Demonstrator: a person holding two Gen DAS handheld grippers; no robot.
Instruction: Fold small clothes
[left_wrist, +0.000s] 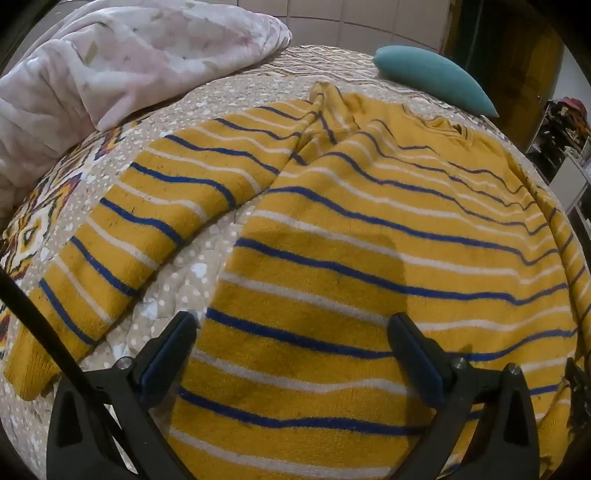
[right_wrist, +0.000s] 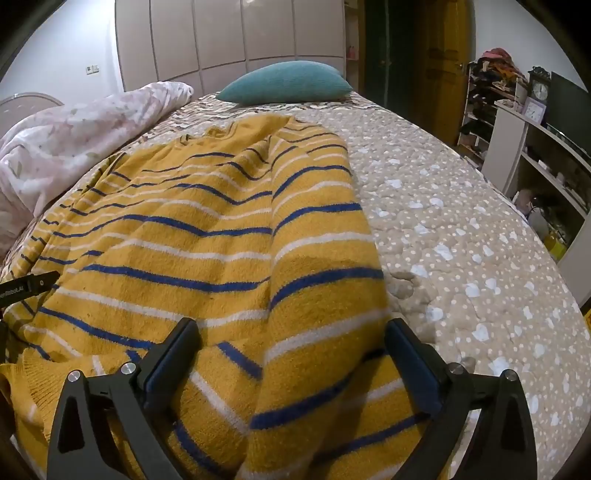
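A mustard-yellow sweater (left_wrist: 351, 229) with blue and white stripes lies spread on the bed, neck toward the headboard. Its left sleeve (left_wrist: 122, 229) stretches out to the left over the bedspread. In the right wrist view the same sweater (right_wrist: 207, 236) has its right sleeve (right_wrist: 317, 266) folded in along the body's right edge. My left gripper (left_wrist: 291, 325) hovers wide open over the lower body of the sweater, nothing between its fingers. My right gripper (right_wrist: 291, 332) is also wide open, just above the sleeve's lower end and cuff area.
The beige dotted bedspread (right_wrist: 461, 240) extends free to the right. A teal pillow (right_wrist: 284, 83) sits at the head of the bed. A pink-white blanket (left_wrist: 110, 62) is bunched at the left. Shelves (right_wrist: 535, 155) stand beyond the bed's right edge.
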